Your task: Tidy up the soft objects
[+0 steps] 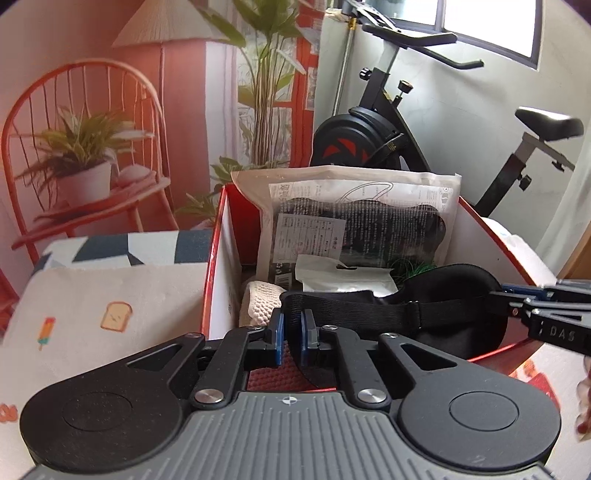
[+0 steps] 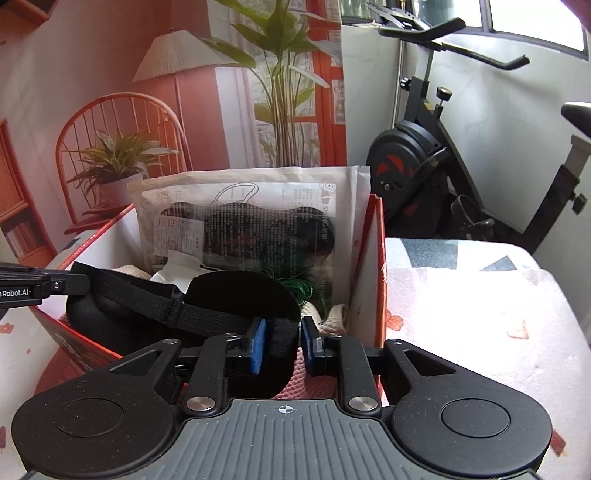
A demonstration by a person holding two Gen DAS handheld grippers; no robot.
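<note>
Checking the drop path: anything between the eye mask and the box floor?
Yes. The eye mask, held by both grippers, hangs over the box, whose contents lie beneath: packaged mask, white pouch, knit cloth, green wire.

Daylight from window (image 1: 491,26); blown-out tablecloth (image 2: 480,295); fisheye-warped edges.
</note>
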